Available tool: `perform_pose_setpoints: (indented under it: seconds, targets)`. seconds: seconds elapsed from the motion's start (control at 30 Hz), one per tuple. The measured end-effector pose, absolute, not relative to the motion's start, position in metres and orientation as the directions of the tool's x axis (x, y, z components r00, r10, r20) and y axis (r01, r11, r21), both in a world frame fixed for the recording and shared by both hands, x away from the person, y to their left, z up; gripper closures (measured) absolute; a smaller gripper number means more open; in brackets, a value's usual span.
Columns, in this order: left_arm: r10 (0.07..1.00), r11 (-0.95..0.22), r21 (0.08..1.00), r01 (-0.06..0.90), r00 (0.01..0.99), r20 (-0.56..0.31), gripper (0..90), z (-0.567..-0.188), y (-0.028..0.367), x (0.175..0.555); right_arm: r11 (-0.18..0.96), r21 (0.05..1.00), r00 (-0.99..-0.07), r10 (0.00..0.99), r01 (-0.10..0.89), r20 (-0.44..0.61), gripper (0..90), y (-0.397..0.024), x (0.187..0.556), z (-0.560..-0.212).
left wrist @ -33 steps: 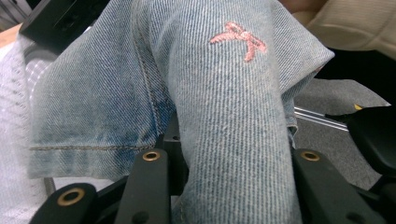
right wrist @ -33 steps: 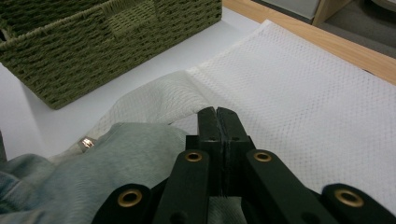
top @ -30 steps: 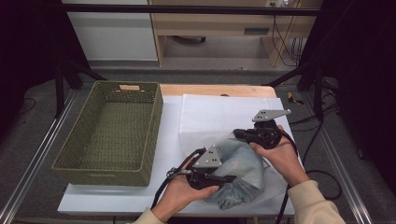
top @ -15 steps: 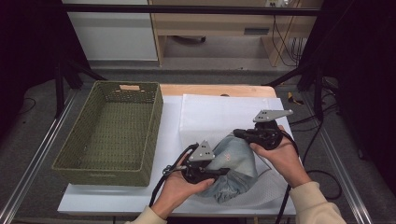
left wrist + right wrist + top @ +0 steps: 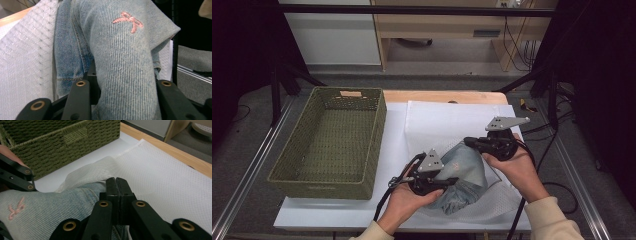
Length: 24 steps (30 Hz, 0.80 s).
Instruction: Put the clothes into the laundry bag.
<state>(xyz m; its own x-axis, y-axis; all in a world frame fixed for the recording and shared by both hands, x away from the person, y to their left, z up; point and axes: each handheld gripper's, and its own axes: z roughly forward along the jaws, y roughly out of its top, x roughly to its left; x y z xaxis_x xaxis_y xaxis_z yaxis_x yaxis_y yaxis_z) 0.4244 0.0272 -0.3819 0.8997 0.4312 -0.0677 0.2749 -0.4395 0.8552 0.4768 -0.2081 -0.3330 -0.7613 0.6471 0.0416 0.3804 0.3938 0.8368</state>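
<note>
L gripper point(image 5: 447, 182) jaws clamp a fold of denim garment point(image 5: 464, 170); R gripper point(image 5: 469, 142) jaws pressed together at garment's far edge, over white mesh point(image 5: 447, 117) on table point(image 5: 394, 130).

There are two tongs: the left tongs point(image 5: 451, 181) and the right tongs point(image 5: 468, 141), one in each of the person's two hands. Between them is one piece of blue denim clothing point(image 5: 464, 172), bearing one pink embroidered mark point(image 5: 128, 20). Under the tongs and the denim lies one white mesh bag point(image 5: 442, 120). To the left of the left tongs stands one green woven basket point(image 5: 332, 140). One tabletop point(image 5: 394, 130) carries it all.
</note>
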Motion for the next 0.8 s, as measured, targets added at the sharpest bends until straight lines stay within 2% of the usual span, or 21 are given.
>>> perform_pose_setpoints:
  seconds: [0.37, 0.8]
  targets:
    - [0.453, -0.446, 0.848, 0.287, 0.889, -0.063, 62.4, -0.386, 0.025, 0.430, 0.404, 0.843, -0.776, 0.630, 0.355, 0.024, 89.7, -0.203, 0.468, -0.321]
    - [0.485, -0.402, 0.859, 0.316, 0.870, -0.093, 62.1, -0.385, 0.025, 0.435, 0.408, 0.849, -0.790, 0.613, 0.336, 0.017, 89.7, -0.198, 0.460, -0.315]
